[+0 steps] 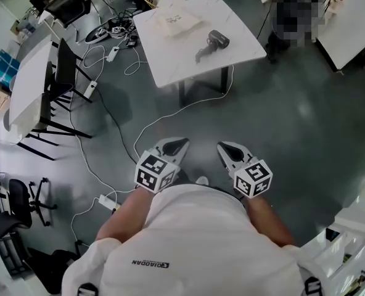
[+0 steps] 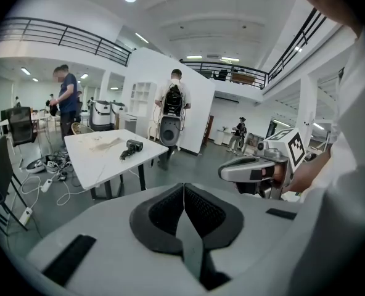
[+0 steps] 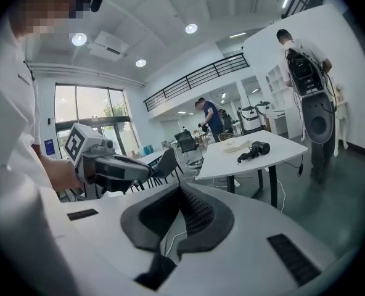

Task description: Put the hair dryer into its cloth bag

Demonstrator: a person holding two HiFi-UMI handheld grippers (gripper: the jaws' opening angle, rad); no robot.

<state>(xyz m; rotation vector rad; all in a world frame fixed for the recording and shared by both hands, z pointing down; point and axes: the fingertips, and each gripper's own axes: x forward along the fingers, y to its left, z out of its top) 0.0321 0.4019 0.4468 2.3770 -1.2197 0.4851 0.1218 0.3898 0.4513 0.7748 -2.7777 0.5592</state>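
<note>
Left gripper (image 1: 175,145) clenched, empty. Right gripper (image 1: 227,148) clenched too (nothing inside). Hair dryer (image 1: 213,43) lies on white table (image 1: 188,73), 12 o'clock, well apart from grippers. Cloth bag (image 1: 179,22) at dryer's 10 o'clock.

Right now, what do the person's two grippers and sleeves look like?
Both the left gripper and the right gripper are pale grey and rounded, with dark ribbed pads. Each carries a white cube printed with black square markers. I see no cables on them. The person wears a white short-sleeved shirt.
</note>
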